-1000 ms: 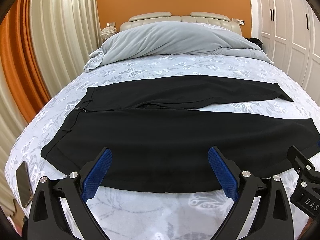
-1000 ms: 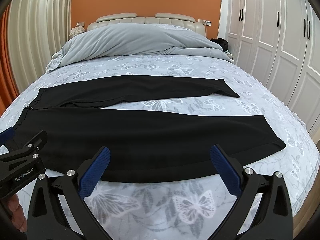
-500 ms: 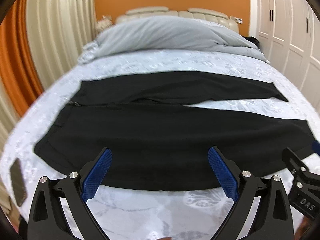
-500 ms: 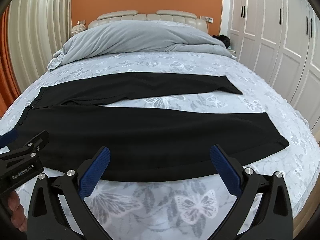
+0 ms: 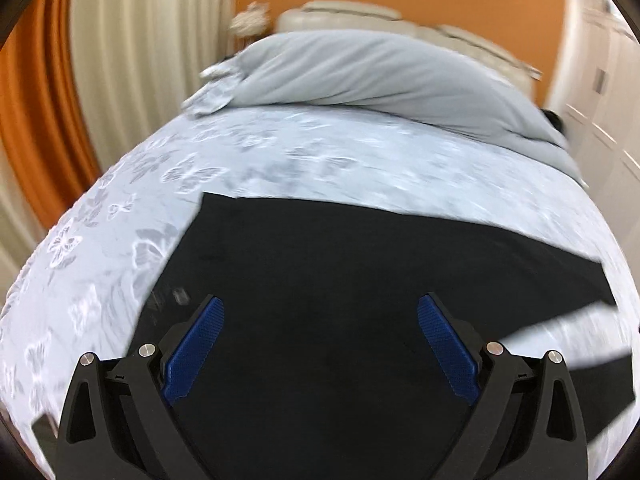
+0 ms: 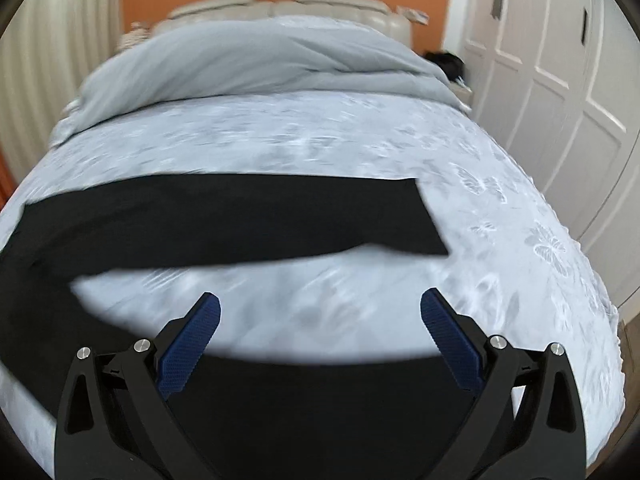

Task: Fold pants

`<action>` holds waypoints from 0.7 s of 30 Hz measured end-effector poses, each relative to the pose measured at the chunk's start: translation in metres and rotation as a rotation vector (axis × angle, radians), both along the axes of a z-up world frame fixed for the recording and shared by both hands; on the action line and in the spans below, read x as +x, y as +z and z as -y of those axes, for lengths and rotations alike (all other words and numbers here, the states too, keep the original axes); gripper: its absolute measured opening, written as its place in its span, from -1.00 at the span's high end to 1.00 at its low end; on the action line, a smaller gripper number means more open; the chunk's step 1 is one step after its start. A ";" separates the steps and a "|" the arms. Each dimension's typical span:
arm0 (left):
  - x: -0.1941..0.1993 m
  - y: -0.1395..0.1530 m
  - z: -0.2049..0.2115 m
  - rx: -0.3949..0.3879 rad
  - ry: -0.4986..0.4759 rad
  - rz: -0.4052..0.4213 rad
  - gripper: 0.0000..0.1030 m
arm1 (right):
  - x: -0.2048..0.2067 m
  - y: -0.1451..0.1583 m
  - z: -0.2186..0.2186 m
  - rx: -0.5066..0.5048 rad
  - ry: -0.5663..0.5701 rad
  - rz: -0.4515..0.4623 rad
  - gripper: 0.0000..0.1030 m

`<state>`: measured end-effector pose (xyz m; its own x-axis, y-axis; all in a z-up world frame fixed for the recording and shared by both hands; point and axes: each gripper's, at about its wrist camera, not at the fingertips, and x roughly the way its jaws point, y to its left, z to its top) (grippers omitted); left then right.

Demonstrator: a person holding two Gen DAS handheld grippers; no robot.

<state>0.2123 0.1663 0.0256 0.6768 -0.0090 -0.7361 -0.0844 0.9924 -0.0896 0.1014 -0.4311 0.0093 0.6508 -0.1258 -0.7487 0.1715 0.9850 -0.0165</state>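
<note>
Left wrist view: the black pants [image 5: 320, 280] lie spread flat on the bed [image 5: 360, 168], which wears a pale grey cover printed with white butterflies. The cloth looks smooth and matte, with a straight upper edge and a sharp corner at the waist end on the left; the frame is smeared by motion blur, so finer detail such as seams cannot be made out. Toward the right the two legs part, with a wedge of bed cover showing between them. The left gripper [image 5: 318, 348] hangs over the wide upper part of the pants, its blue-padded jaws spread far apart with nothing between them; the black cloth fills the whole gap below.

In the right wrist view, the far leg of the pants [image 6: 240, 216] runs as a long dark band across the bed [image 6: 320, 136] and ends in a slanted hem at the right. The near leg lies under the right gripper [image 6: 320, 344], its far edge crossing just behind the blue pads. These jaws are also wide apart and hold nothing. A heaped grey duvet [image 6: 260, 60] lies at the head of the bed, well apart from the pants.
</note>
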 end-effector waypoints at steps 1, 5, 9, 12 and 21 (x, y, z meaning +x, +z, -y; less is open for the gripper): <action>0.020 -0.005 -0.015 -0.019 0.022 -0.022 -0.86 | 0.022 -0.007 0.024 0.024 -0.032 -0.004 -0.91; 0.101 -0.034 -0.070 -0.130 0.150 -0.110 -0.86 | 0.088 -0.034 0.090 0.124 -0.117 -0.033 -0.91; 0.156 -0.069 -0.107 -0.216 0.267 -0.179 -0.86 | 0.142 -0.057 0.111 0.139 -0.185 -0.042 -0.91; 0.187 -0.097 -0.124 -0.224 0.332 -0.222 -0.86 | 0.174 -0.078 0.123 0.154 -0.234 -0.049 -0.91; 0.217 -0.125 -0.101 0.020 0.326 -0.189 -0.83 | 0.223 -0.132 0.126 0.132 -0.232 -0.079 -0.34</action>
